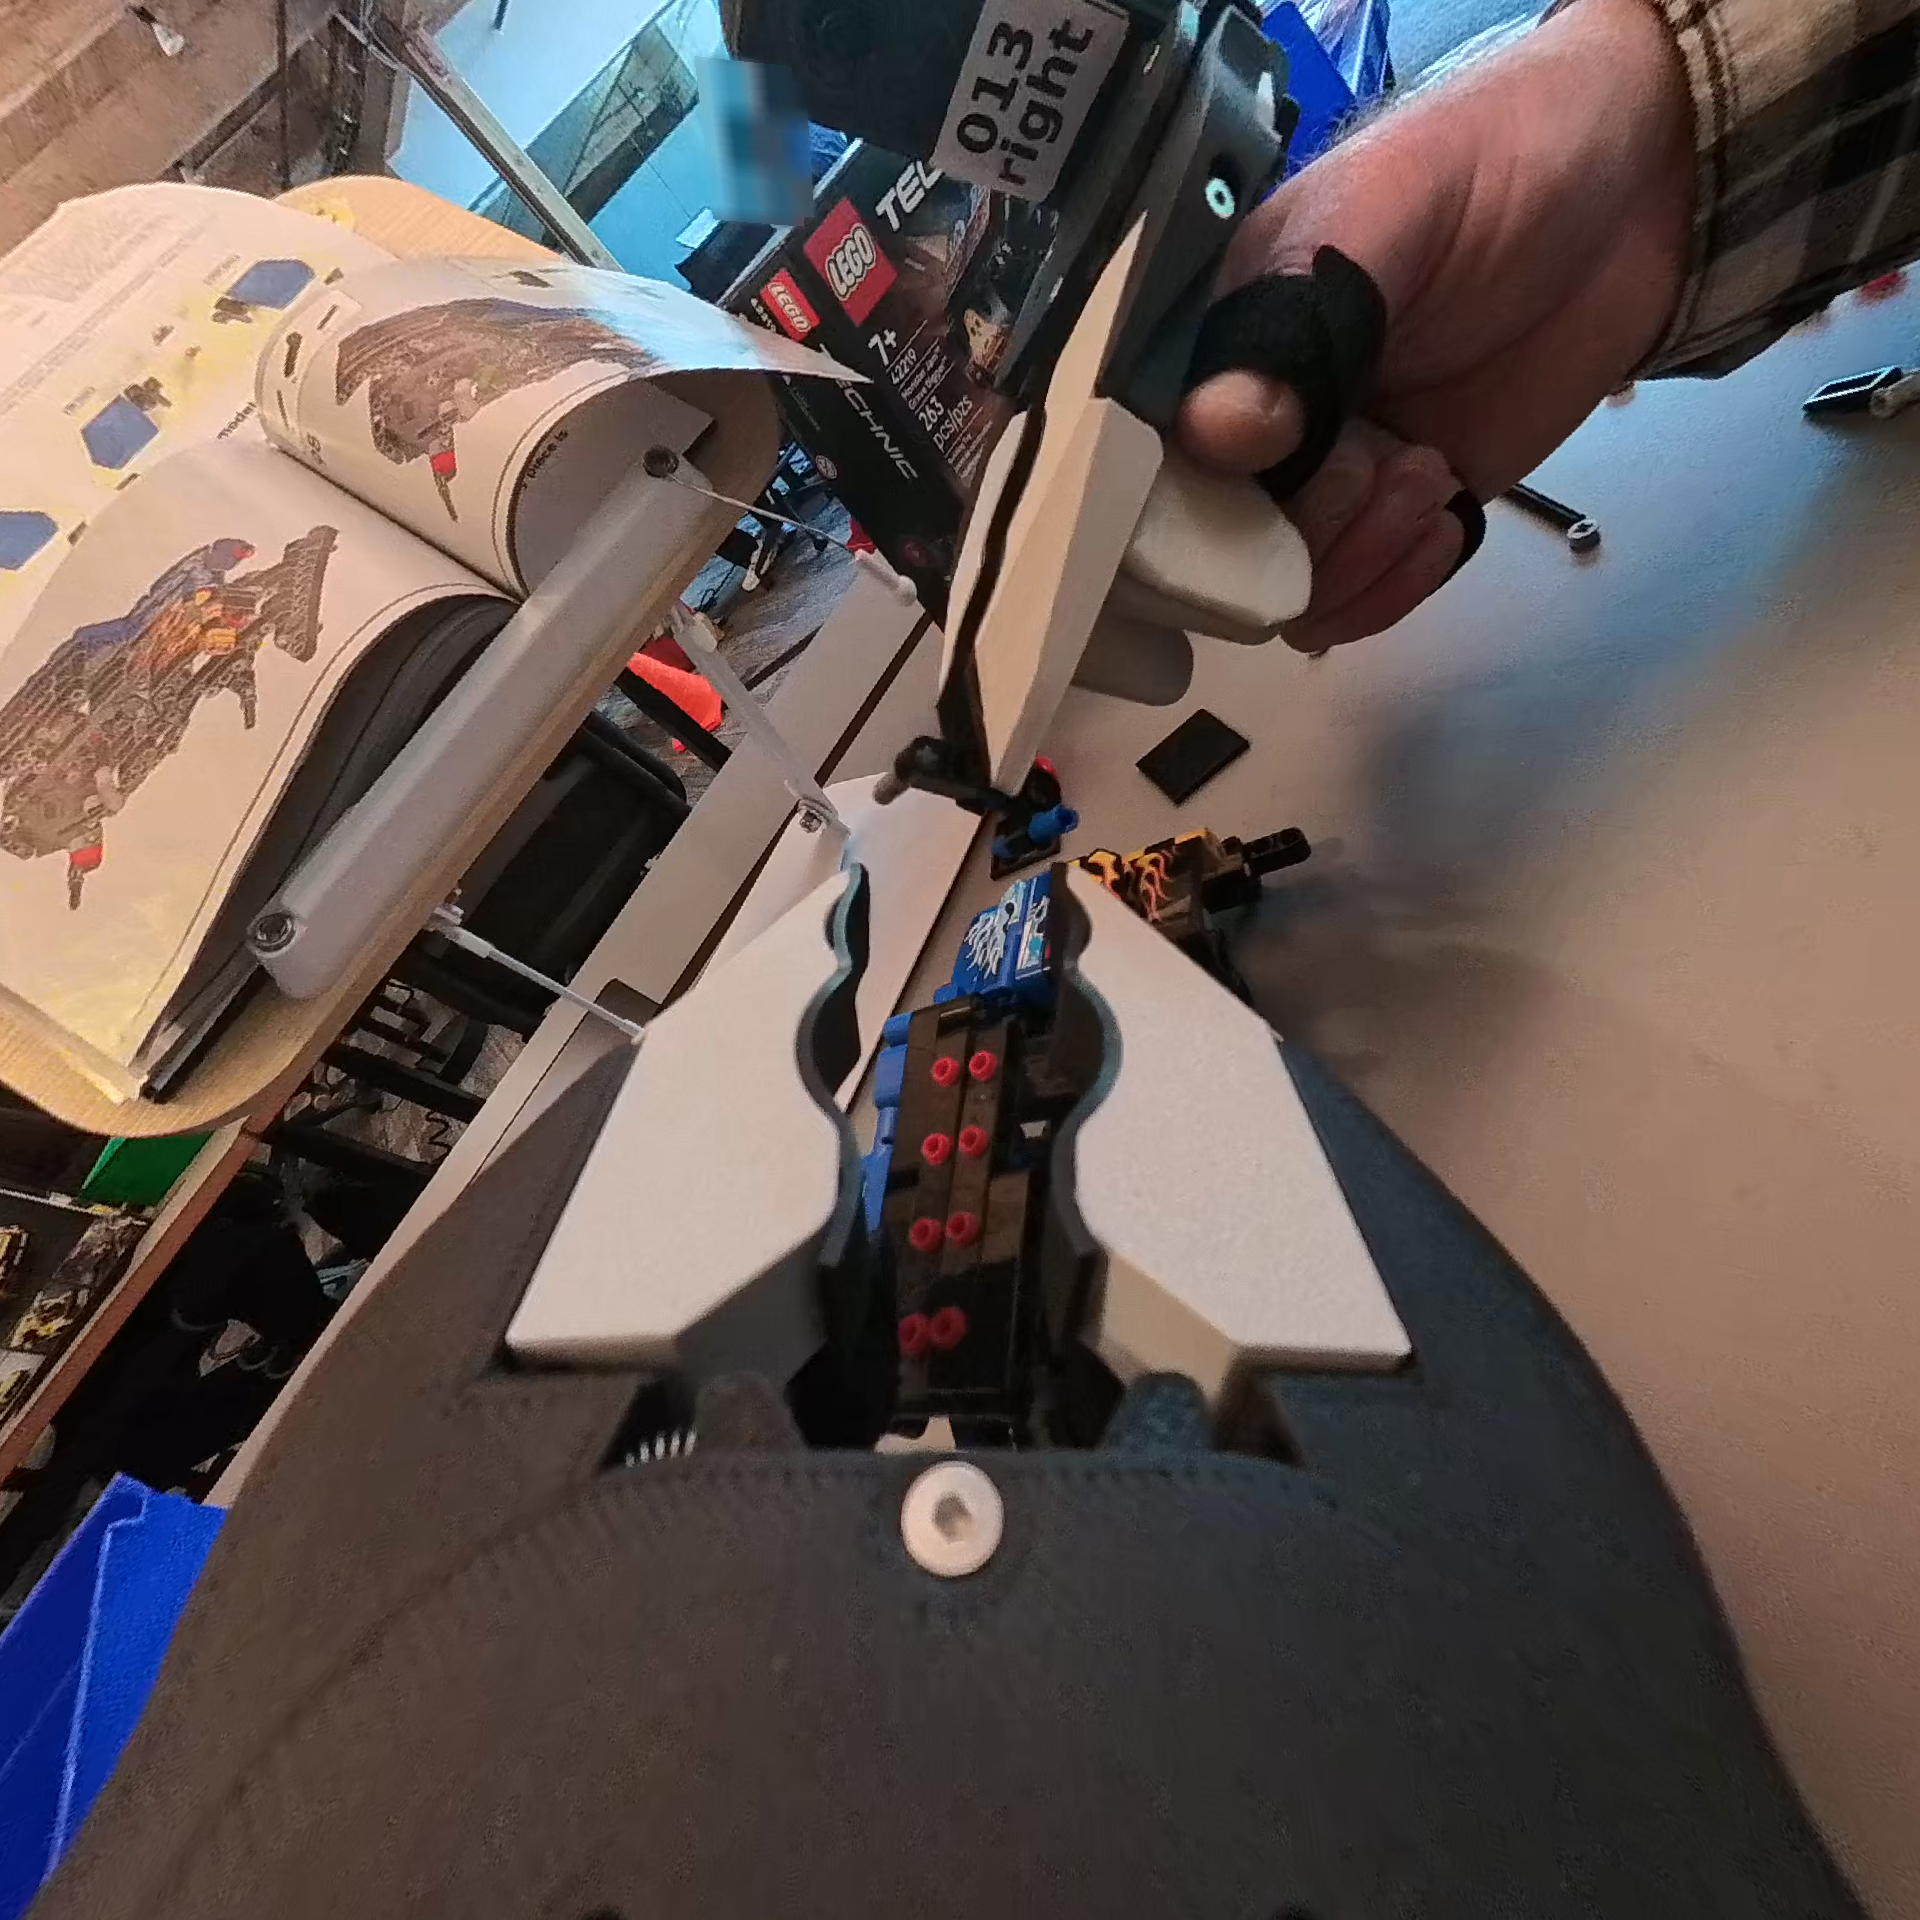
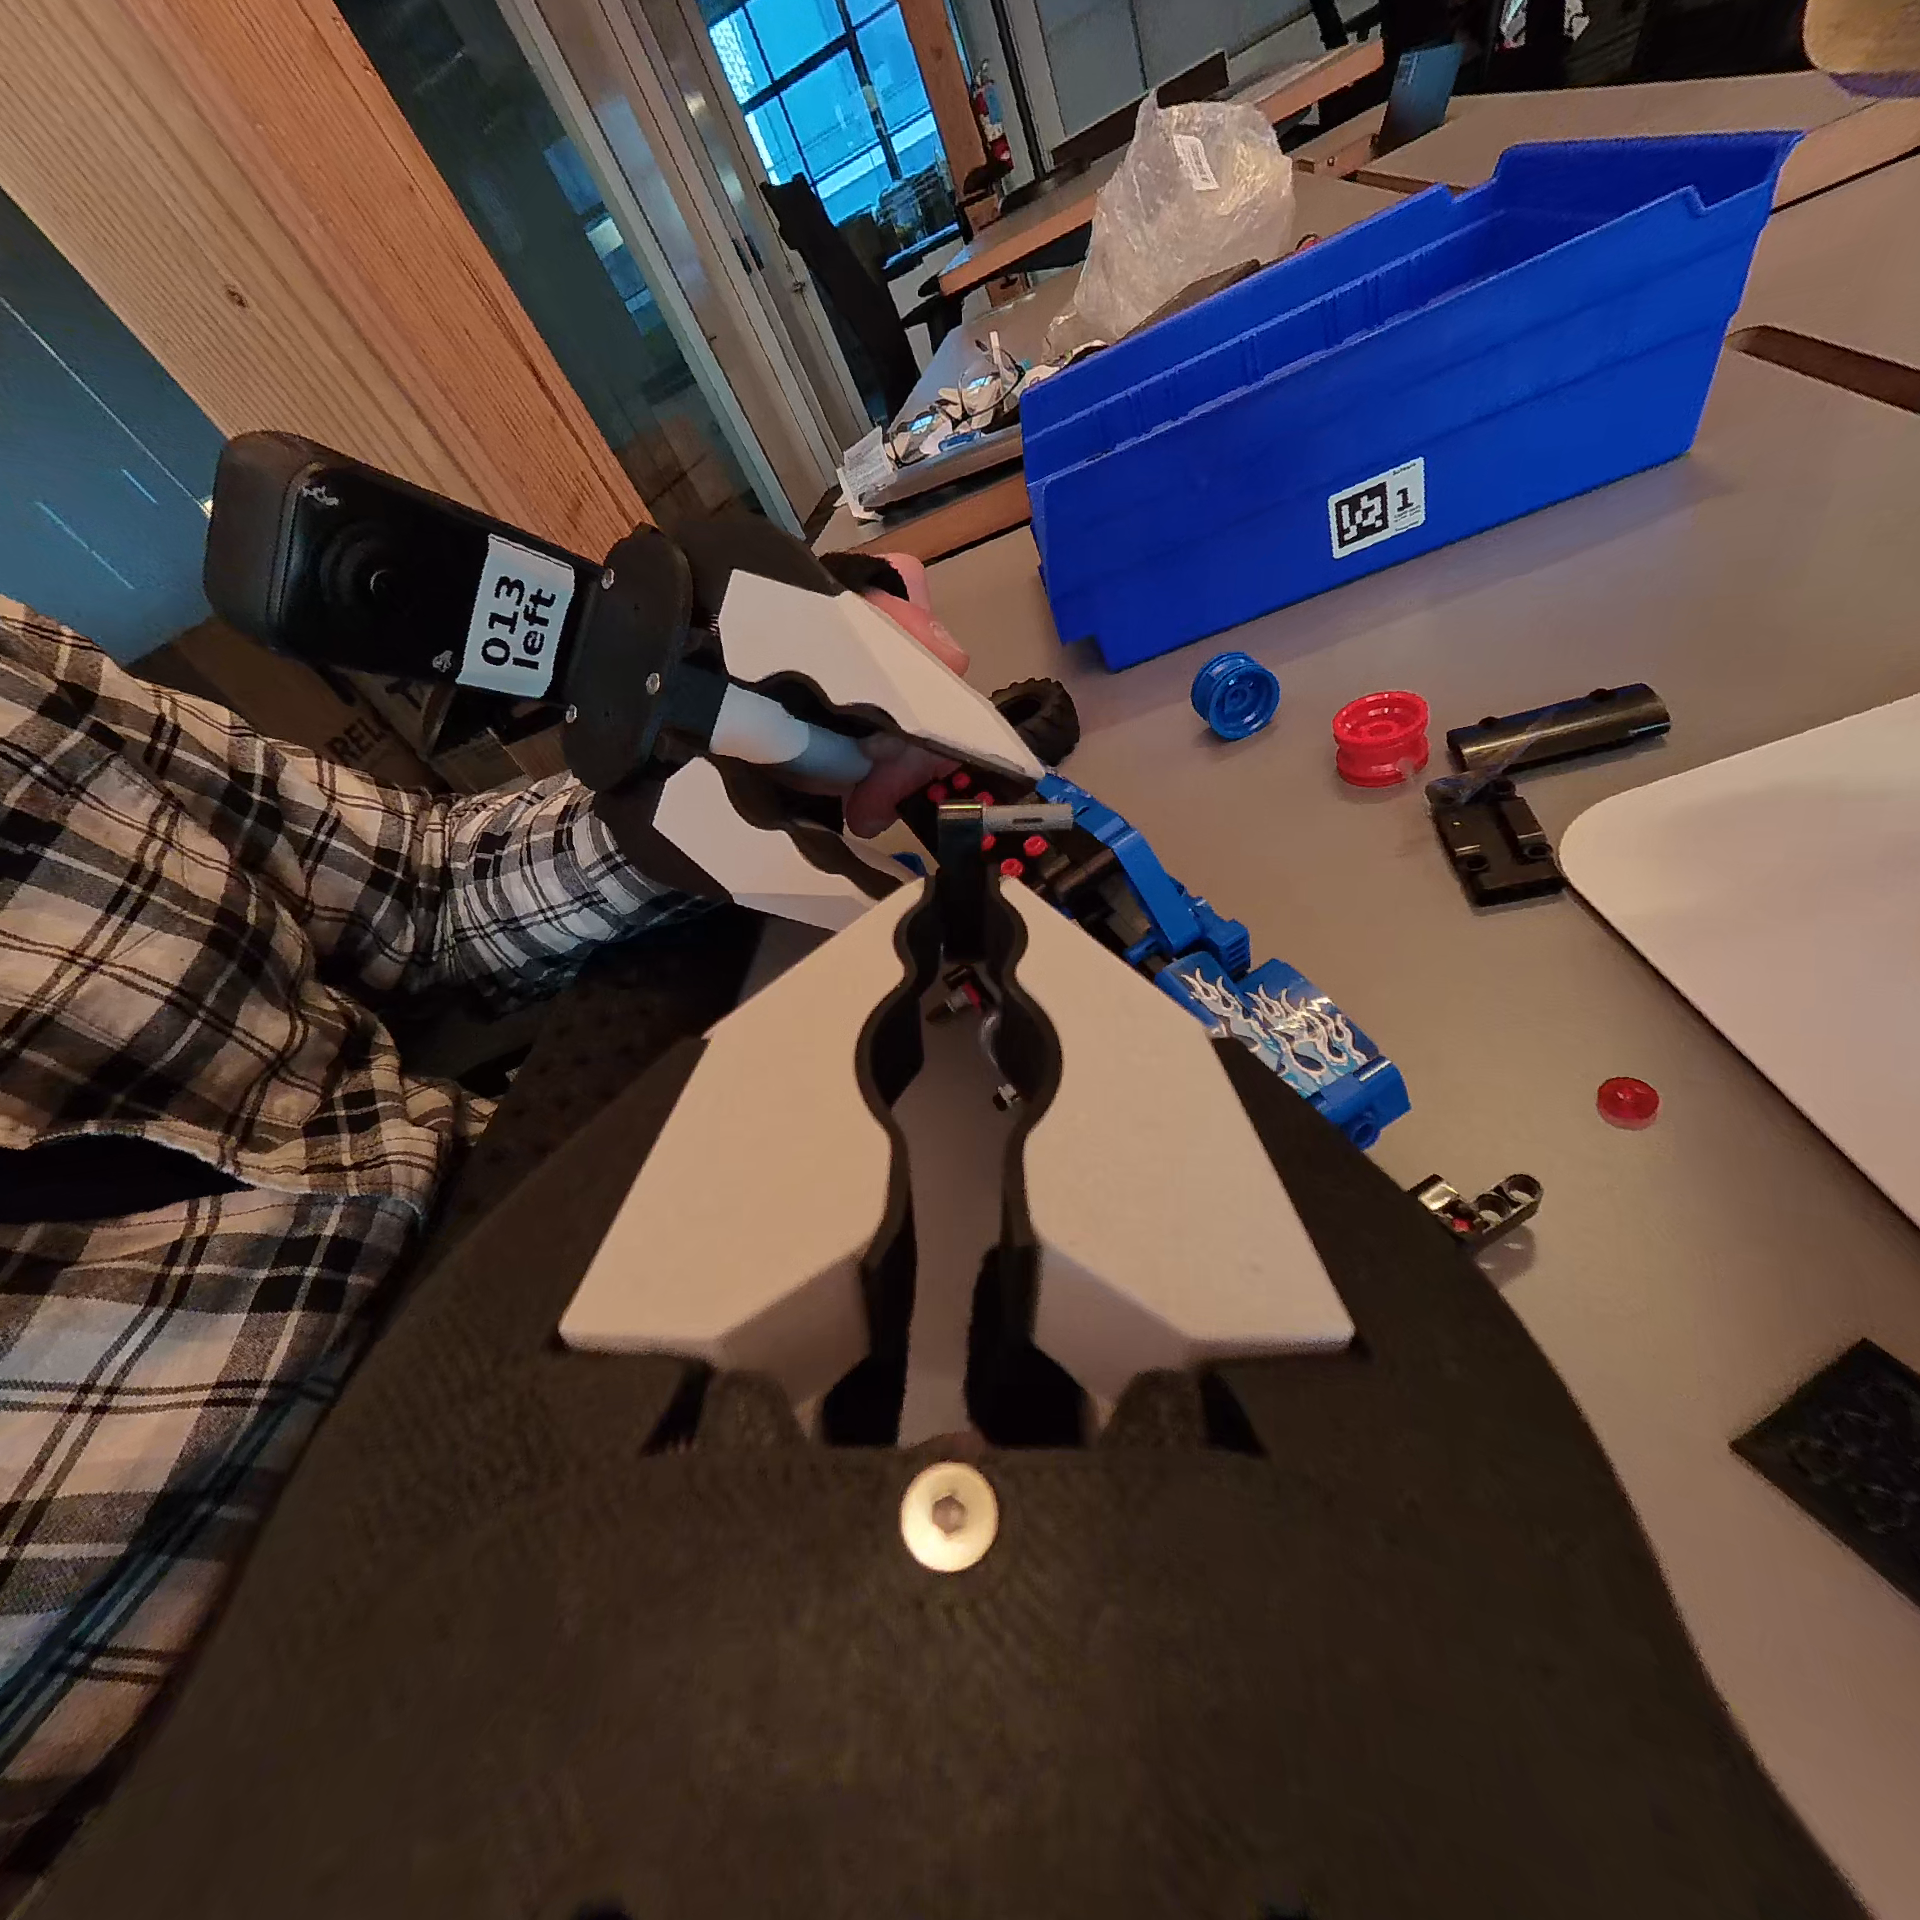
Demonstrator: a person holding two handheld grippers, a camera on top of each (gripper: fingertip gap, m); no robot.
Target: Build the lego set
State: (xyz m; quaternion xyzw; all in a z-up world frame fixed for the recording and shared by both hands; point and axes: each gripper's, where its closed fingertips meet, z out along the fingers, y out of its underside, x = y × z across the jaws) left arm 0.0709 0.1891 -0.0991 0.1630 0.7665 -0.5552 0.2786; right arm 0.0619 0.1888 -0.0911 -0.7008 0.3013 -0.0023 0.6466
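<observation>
My left gripper [image 1: 956,914] is shut on the blue and black lego model [image 1: 961,1143], whose black underside shows rows of red pins. The model's flame-printed blue nose [image 2: 1278,1023] points down toward the table. My right gripper [image 2: 961,894] is shut on a thin black lever piece with a grey axle [image 2: 1023,821] at its tip. It holds that piece right against the model's pinned side. In the left wrist view the right gripper [image 1: 977,748] comes down from above, held by a hand [image 1: 1455,343]. The left gripper's fingers [image 2: 883,665] clamp the model's rear.
An open instruction booklet [image 1: 260,540] sits on a stand at left, beside the lego box [image 1: 894,343]. On the table lie a blue bin [image 2: 1403,416], a blue hub [image 2: 1234,694], a red hub [image 2: 1380,736], a tyre [image 2: 1039,717], black parts [image 2: 1496,836], a red stud [image 2: 1626,1101] and a flame-printed piece [image 1: 1174,873]. The grippers are tip to tip, or close to it.
</observation>
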